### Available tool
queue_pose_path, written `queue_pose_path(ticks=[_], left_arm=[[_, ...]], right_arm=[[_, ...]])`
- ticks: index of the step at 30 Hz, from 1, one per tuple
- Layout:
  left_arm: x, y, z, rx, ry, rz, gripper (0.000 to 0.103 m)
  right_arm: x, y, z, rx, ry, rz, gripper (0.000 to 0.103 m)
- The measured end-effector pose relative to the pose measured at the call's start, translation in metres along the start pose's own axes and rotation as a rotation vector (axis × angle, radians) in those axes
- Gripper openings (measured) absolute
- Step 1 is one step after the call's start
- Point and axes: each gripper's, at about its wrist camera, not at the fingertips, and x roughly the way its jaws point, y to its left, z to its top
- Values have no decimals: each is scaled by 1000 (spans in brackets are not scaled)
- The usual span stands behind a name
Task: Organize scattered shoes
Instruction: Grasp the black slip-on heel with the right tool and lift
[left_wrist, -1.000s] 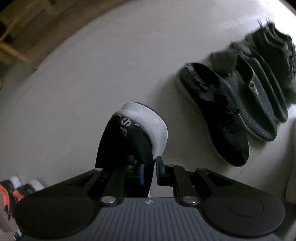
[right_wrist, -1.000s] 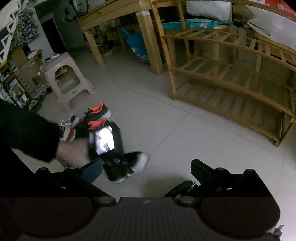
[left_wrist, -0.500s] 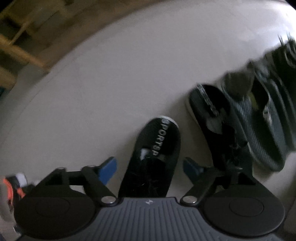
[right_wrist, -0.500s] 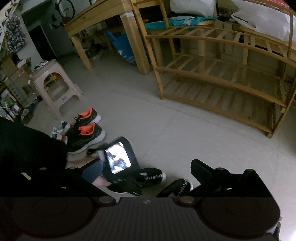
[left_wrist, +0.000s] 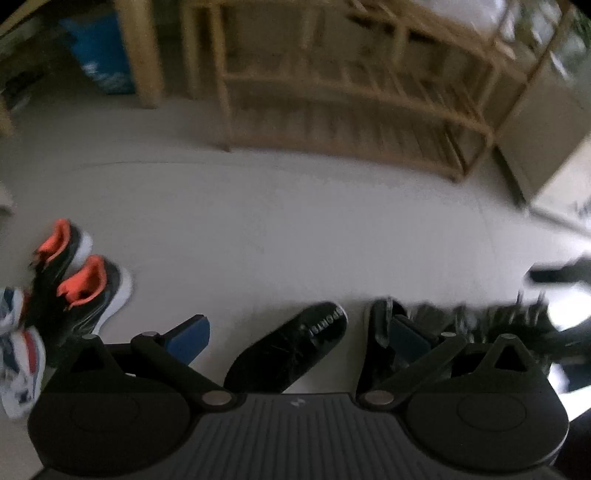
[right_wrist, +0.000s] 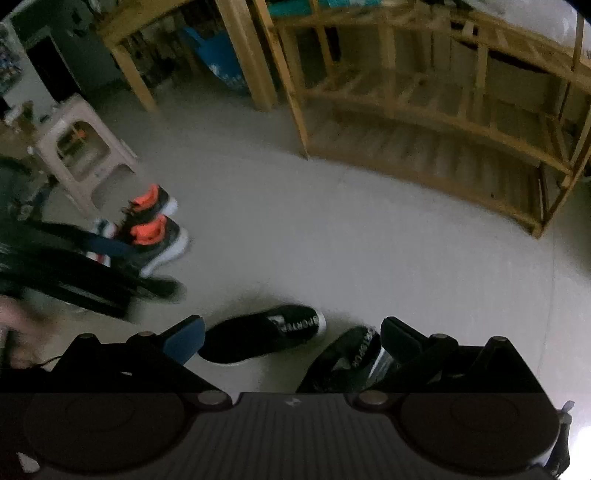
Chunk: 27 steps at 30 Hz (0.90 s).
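In the left wrist view the left gripper hangs with its jaws spread wide and nothing between the blue pads. A black slip-on shoe with white lettering lies on the pale floor in the gap between the fingers, low in the centre of the frame. Its long axis runs from lower left to upper right, the lettered end pointing up and right — skewed against the line of the fingers.

Just right of it, along the lower right of that frame, a blurred row of dark shoes lies side by side. At the left edge sits a black pair with orange collars, well apart from the slip-on.

The right gripper is also released and empty. In the right wrist view the same slip-on sits low centre, nearly crosswise, and a second lettered black shoe lies close beside the right finger, low right of centre. The two point different ways and do not touch.

The left claw is nearer the first shoe, the right nearer its mate. Whether the slip-on has just been set down or awaits a grasp, one cannot say. Open floor fills the middle of both frames, up to the wooden rack at upper right.
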Motion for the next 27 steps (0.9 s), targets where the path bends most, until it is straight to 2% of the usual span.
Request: queue_pose_path(ticks=[4, 9, 14, 17, 19, 27], left_arm=[[-22, 28, -4, -115, -44, -16, 103], [-20, 54, 5, -210, 41, -96, 103], [-27, 63, 8, -275, 52, -141, 103], [-34, 67, 8, -311, 49, -180, 103], [-40, 68, 11, -317, 41, -199, 103], [-54, 77, 21, -364, 16, -243, 103]], right_arm=[[35, 15, -5, -81, 53, -56, 103], [86, 37, -2, -217, 98, -113, 103], [134, 39, 5, -213, 168, -114, 103], [167, 38, 9, -210, 202, -149, 103], [194, 36, 12, -213, 224, -181, 103], [264, 30, 12, -166, 341, -204, 103]])
